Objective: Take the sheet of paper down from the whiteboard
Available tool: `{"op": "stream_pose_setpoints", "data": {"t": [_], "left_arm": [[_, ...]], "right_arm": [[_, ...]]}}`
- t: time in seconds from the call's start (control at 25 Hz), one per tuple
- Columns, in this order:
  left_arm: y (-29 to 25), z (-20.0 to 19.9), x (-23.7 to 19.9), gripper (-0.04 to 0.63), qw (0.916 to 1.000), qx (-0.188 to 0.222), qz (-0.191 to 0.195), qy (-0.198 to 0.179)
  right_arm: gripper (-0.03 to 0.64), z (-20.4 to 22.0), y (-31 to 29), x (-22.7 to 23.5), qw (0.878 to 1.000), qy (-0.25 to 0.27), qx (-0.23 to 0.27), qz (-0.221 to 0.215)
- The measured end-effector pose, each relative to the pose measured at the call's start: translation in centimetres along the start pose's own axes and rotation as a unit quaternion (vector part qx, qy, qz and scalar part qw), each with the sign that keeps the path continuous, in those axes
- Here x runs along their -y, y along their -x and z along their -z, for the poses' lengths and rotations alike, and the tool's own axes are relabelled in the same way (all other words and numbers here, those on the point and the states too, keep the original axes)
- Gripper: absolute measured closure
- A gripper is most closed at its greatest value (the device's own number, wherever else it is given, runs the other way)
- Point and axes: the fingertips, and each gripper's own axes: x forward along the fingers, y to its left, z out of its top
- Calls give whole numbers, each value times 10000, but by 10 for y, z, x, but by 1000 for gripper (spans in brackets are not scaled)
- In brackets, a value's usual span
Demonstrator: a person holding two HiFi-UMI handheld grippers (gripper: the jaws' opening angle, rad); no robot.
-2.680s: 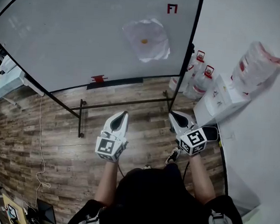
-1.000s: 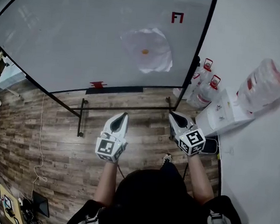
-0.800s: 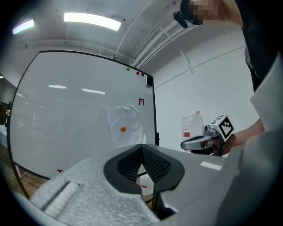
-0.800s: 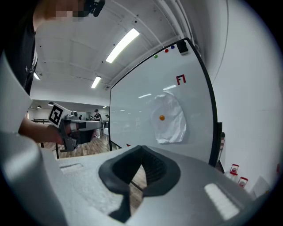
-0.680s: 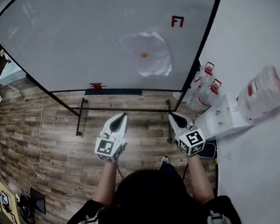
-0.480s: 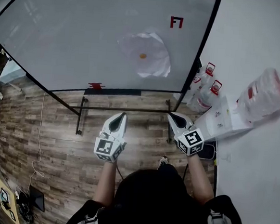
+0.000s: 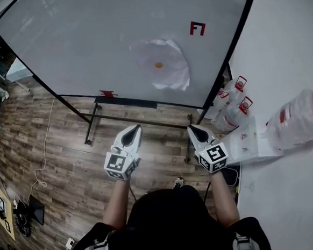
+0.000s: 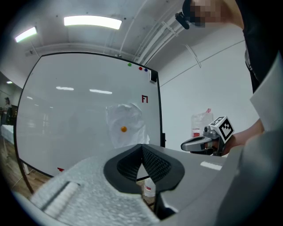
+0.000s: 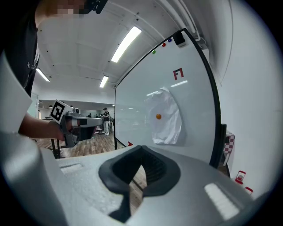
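One crumpled white sheet of paper [image 7: 166,68] up on the large black-framed whiteboard [image 7: 82,40], right of centre; pinned at its middle by a small round orange magnet [image 7: 159,65]; edges wrinkled and lifting slightly off the surface. Just above and to the right, a small red angular mark [image 7: 197,28] on the board; along the bottom rail, a black tray [image 7: 127,101] with a small red object [image 7: 108,94] at its left end. Below that, the black metal stand [image 7: 140,120] on a brown wood-plank floor [image 7: 57,157].

Well apart from the board, two white hand-held tools side by side, both pointing toward it, neither touching paper or board. For the left gripper [image 7: 137,128]: jaws fully together, dark pads meeting at the tip, nothing between them. For the right gripper [image 7: 191,128]: jaws likewise closed to a point; nothing held.

Past the board's right edge, two clear water bottles with red caps [image 7: 231,98] on the floor by the plain white wall [image 7: 292,46]; next to them a white box-like unit [image 7: 246,145], topped by a clear plastic bag with red markings [image 7: 302,120].
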Motion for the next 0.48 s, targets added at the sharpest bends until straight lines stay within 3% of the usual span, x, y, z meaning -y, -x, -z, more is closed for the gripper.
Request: {"op": "stream_pose_setpoints", "data": {"t": [0.48], "left_arm": [[-29,-8,27,586,9988,6,-477,-140]], "right_arm": [[614,4,1,47,9989,-59,80,-456]]}}
